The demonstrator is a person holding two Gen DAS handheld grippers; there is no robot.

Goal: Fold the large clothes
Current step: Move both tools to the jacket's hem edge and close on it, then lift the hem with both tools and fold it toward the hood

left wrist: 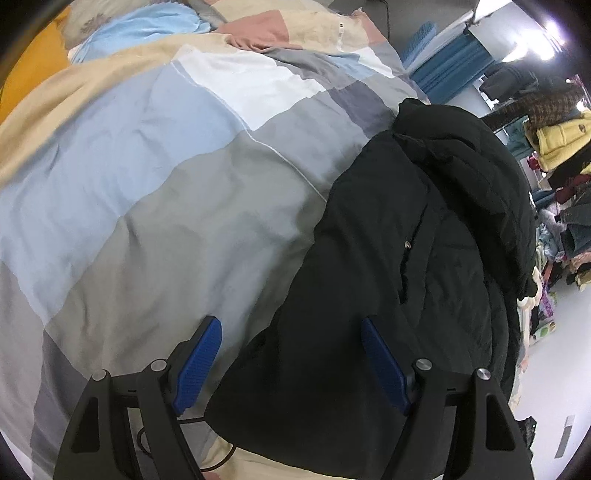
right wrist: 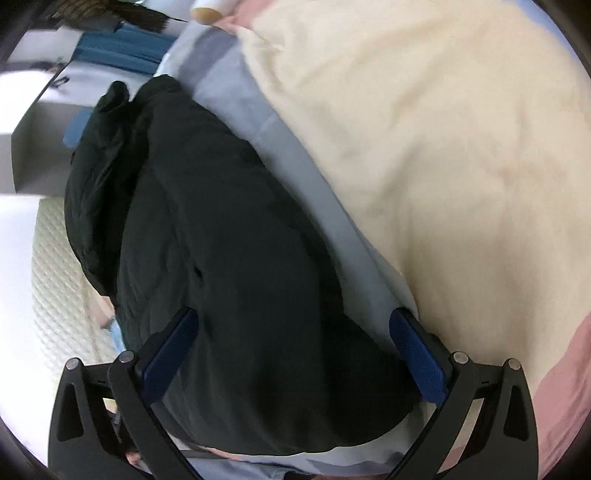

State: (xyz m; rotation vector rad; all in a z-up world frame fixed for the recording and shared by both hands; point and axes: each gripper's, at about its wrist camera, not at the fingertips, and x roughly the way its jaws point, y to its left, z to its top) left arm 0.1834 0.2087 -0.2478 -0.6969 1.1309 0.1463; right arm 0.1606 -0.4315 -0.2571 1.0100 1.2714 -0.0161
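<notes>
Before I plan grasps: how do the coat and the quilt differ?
The coat is black and one colour; the quilt is patchwork in pale blue, grey and white. The coat lies bunched and bulky; the quilt is spread flat. The coat rests on top of the quilt. Both are soft fabric.

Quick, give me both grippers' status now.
Left gripper: open, holding nothing, over the black coat.
Right gripper: open, holding nothing, over the same coat.

A bed (left wrist: 155,192) fills most of the view under a quilt (left wrist: 207,110) of blue, grey, white and cream patches; a pale floor (left wrist: 565,332) lies beside it; clothes (left wrist: 561,147) are heaped along the wall; a bright light (left wrist: 550,29) glares above.
</notes>
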